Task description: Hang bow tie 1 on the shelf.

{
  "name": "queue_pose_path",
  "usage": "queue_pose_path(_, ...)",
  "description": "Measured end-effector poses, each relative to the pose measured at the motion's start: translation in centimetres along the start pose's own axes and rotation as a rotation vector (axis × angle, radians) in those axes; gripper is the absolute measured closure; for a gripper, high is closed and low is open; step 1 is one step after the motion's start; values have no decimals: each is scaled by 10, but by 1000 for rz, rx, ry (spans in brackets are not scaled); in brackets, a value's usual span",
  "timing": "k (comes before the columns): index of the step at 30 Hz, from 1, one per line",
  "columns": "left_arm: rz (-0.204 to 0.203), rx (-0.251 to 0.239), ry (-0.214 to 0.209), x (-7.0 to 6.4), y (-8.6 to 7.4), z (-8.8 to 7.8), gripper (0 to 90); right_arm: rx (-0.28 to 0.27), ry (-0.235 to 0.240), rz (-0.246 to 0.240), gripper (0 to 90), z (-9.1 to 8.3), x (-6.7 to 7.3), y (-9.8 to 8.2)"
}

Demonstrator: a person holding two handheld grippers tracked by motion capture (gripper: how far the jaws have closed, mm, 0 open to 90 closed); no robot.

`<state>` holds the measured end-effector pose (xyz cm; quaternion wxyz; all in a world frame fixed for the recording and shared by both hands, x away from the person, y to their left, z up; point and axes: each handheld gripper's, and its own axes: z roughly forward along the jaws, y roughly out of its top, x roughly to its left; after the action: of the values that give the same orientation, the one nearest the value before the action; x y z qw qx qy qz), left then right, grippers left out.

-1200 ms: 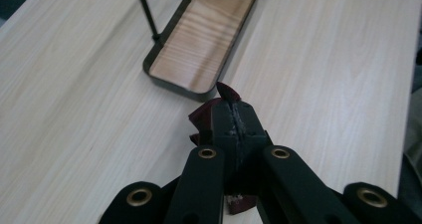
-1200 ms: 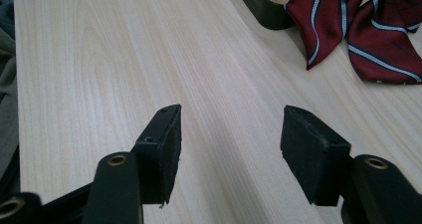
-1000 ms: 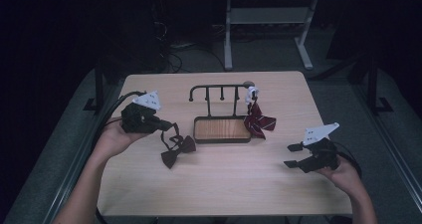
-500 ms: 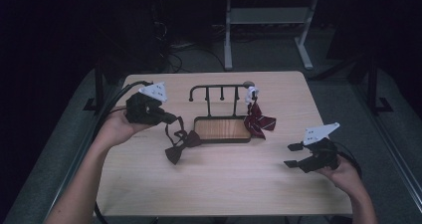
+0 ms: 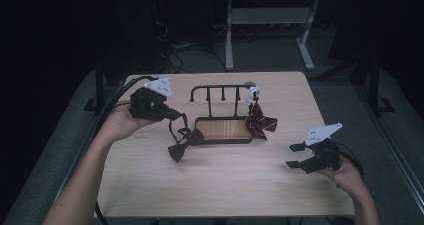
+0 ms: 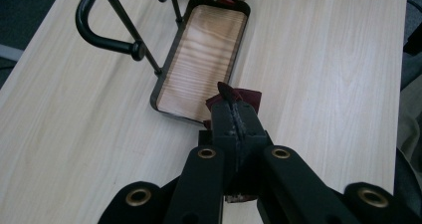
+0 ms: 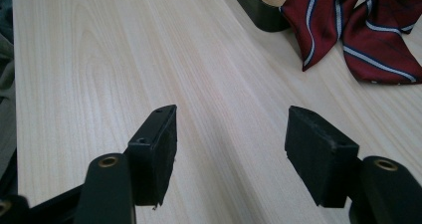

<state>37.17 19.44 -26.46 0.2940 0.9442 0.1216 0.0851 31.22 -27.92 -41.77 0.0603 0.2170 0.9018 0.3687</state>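
Dark bow tie [image 5: 182,144] hangs by its strap from the clenched left gripper [image 5: 172,116] beside the hook rack [image 5: 222,111]; right gripper [image 5: 297,156] rests spread apart, holding nothing

Overhead forward-down table [image 5: 210,185] view; two close tongs-mounted cameras (shared wooden tray [image 6: 199,50]).

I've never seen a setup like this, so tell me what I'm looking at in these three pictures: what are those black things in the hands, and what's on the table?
A person sits at a wooden table holding a hand-operated two-jaw gripper in each hand. One camera looks down from above; one rides on each gripper, looking along its jaws. The left gripper is clamped on a dark bow tie, lifted by its strap. The right gripper is open, holding nothing. On the table stands a black hook rack with a wooden tray base; a red striped bow tie hangs from it.
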Motion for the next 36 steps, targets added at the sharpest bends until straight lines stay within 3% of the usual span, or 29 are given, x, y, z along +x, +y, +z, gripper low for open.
queue_pose_path(21, 44, 52, 9, 17, 39, 2, 893, -15, 0, -4, 368, -4, -1, 0)
queue_pose_path(36, 36, 86, -4, 38, 53, 8, 891, -20, 6, -5, 368, -4, -1, 0)
